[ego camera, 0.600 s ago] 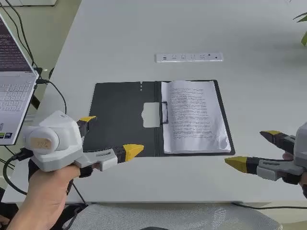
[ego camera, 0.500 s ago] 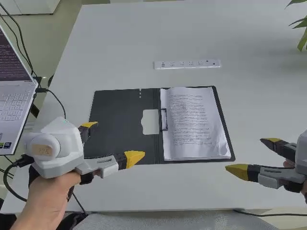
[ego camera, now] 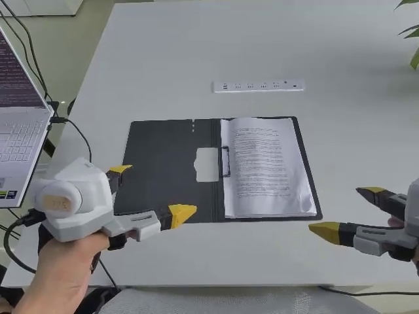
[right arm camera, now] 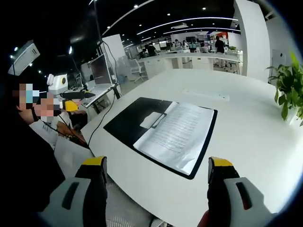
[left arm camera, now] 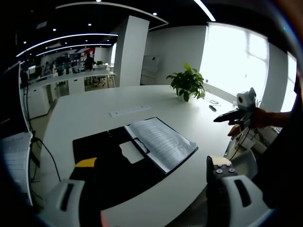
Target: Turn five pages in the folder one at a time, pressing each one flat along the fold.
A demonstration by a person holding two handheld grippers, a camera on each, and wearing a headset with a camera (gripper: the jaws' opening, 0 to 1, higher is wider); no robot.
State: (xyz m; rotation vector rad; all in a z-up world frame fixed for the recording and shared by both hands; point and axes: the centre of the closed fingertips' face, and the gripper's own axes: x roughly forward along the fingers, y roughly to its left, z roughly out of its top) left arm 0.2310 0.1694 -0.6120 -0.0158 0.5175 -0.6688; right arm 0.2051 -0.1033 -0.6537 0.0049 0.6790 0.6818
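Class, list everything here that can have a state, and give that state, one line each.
Folder: open, lying flat on the table.
Pages: stacked on the folder's right half.
Left tool: open, empty.
Right tool: open, empty.
Laptop: lid open, screen lit.

An open black folder [ego camera: 163, 163] lies on the white table [ego camera: 196, 46], with a stack of pages [ego camera: 265, 167] on its right half. The left gripper [ego camera: 152, 190] is at the folder's near left corner and the right gripper [ego camera: 346, 210] off its near right corner, both with jaws spread. A power strip [ego camera: 258, 86] lies beyond the folder.
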